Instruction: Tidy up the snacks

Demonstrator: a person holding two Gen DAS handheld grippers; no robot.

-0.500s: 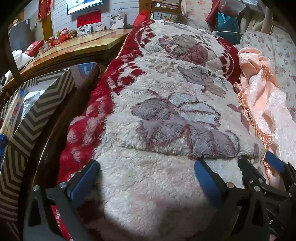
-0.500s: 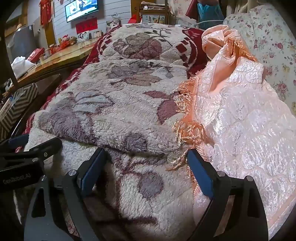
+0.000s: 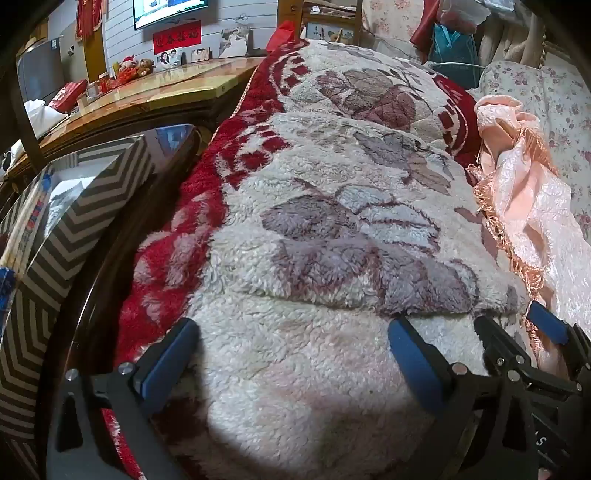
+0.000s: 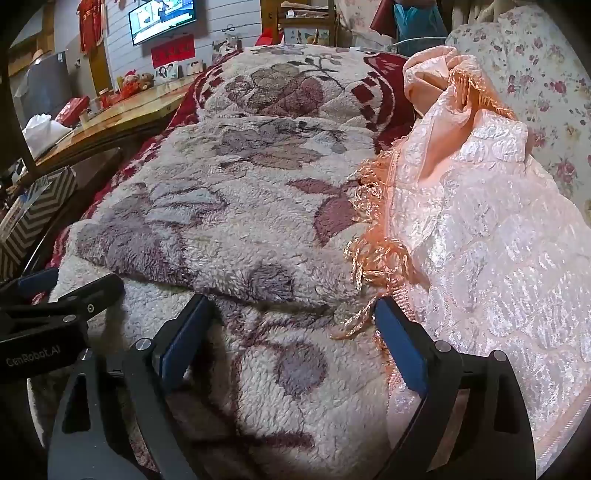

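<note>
Both grippers hang low over a fluffy blanket (image 3: 332, 229) with red borders and grey-mauve flowers, folded in thick layers. The left gripper (image 3: 291, 347) has its blue pads spread wide, nothing between them but the white pile of the blanket beneath. The right gripper (image 4: 291, 321) sits just beside it, jaws likewise wide apart and empty; its right pad is near the orange fringe of a pink cloth (image 4: 480, 229) that lies bunched along the blanket's right edge. In the left view the right gripper's black frame shows at the lower right corner, and in the right view the left one shows at the lower left.

To the left of the blanket stands a box (image 3: 55, 258) with a grey-and-white chevron pattern, on a dark glossy surface. Something with printed wrapping shows inside it, but I cannot tell whether it is snacks. No snack is plainly visible near either gripper.

Beyond the box runs a wooden table (image 3: 166, 85) with red packets, small toys and framed photos along it. A screen (image 4: 162, 18) hangs on the white wall above. A flowered cover (image 4: 535, 74) lies at the far right.
</note>
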